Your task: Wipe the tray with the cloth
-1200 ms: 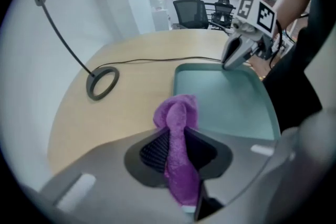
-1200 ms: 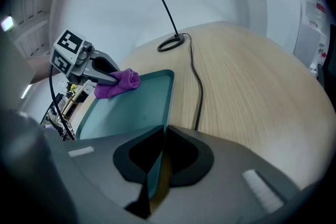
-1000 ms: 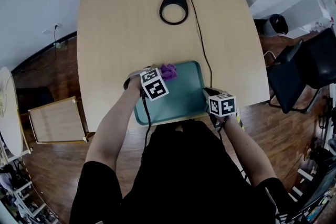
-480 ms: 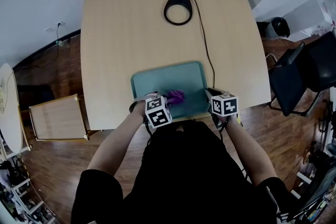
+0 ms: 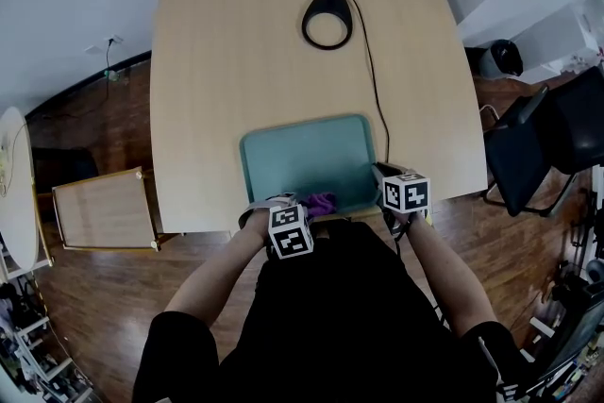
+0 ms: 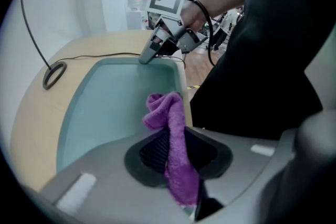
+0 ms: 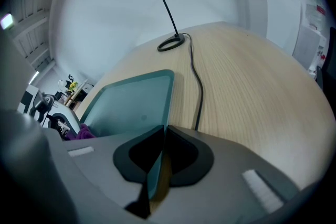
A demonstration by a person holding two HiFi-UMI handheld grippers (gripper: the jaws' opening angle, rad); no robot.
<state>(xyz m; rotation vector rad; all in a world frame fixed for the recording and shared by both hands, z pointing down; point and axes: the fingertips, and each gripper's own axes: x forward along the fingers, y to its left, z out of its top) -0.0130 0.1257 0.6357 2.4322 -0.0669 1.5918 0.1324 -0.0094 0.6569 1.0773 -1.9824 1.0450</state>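
The tray (image 5: pixel 302 156) lies on the table (image 5: pixel 217 61), by its near edge. Taken from the tray's middle, the cloth (image 5: pixel 322 202) sits at 6 o'clock by the near rim. The left gripper (image 5: pixel 308 209) is at 7 o'clock, touching the cloth, and the right gripper (image 5: pixel 381 173) is at the 4 o'clock corner. The lamp base (image 5: pixel 327 19) stands well apart at 12 o'clock, and its cable (image 5: pixel 370 90) passes the tray's right side.

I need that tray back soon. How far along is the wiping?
Done: the setup. The left gripper is shut on the purple cloth, and the right gripper clamps the tray by its rim at the near right corner. In hand: a wipe, with the cloth at the tray's near edge. Left: the surface shows no marks of what has been covered, so I can't tell how many passes remain.
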